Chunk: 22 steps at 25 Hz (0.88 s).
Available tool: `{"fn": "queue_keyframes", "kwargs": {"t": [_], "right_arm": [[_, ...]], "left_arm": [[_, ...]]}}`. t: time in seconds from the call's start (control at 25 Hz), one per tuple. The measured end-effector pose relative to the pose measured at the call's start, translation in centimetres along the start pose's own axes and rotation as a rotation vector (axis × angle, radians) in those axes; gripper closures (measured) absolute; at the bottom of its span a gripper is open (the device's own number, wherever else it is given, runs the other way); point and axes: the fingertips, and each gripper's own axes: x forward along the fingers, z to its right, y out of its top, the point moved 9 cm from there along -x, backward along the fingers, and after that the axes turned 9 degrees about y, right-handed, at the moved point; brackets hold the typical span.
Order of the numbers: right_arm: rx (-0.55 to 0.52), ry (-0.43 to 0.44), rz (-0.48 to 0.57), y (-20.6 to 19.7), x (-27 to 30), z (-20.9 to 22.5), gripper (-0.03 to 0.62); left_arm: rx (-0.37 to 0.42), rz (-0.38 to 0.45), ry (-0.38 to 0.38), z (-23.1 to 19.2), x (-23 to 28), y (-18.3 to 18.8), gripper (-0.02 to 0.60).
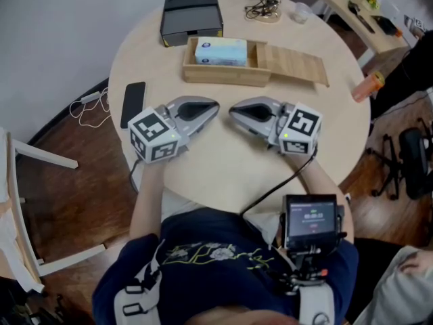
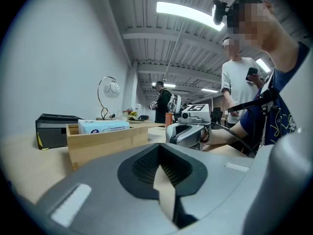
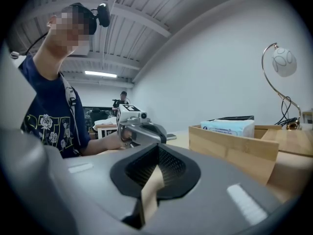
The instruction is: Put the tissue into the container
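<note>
A light-blue tissue pack [image 1: 220,51] lies inside the wooden container [image 1: 226,76] at the far side of the round table; its sliding lid [image 1: 298,63] sticks out to the right. My left gripper [image 1: 215,107] and right gripper [image 1: 233,110] rest on the table in front of the container, tips facing each other a short gap apart. Both are shut with nothing between their jaws. In the left gripper view my left gripper [image 2: 164,180] looks past the tissue pack [image 2: 103,126] toward the other gripper. In the right gripper view my right gripper [image 3: 151,180] has the container [image 3: 230,148] at its right.
A black box [image 1: 191,15] stands behind the container. A dark phone [image 1: 133,103] lies at the table's left edge. A lamp base with cables [image 1: 265,9] and a small cup [image 1: 302,12] sit at the back. An orange bottle [image 1: 367,87] is beyond the right rim. People stand in the background.
</note>
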Motion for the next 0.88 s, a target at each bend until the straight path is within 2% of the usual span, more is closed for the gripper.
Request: {"fn": "queue_keyframes", "kwargs": {"t": [0.88], "right_arm": [[0.006, -0.024, -0.003, 0.11, 0.01, 0.11, 0.594]], "left_arm": [[-0.002, 0.000, 0.001, -0.08, 0.02, 0.03, 0.577]]}}
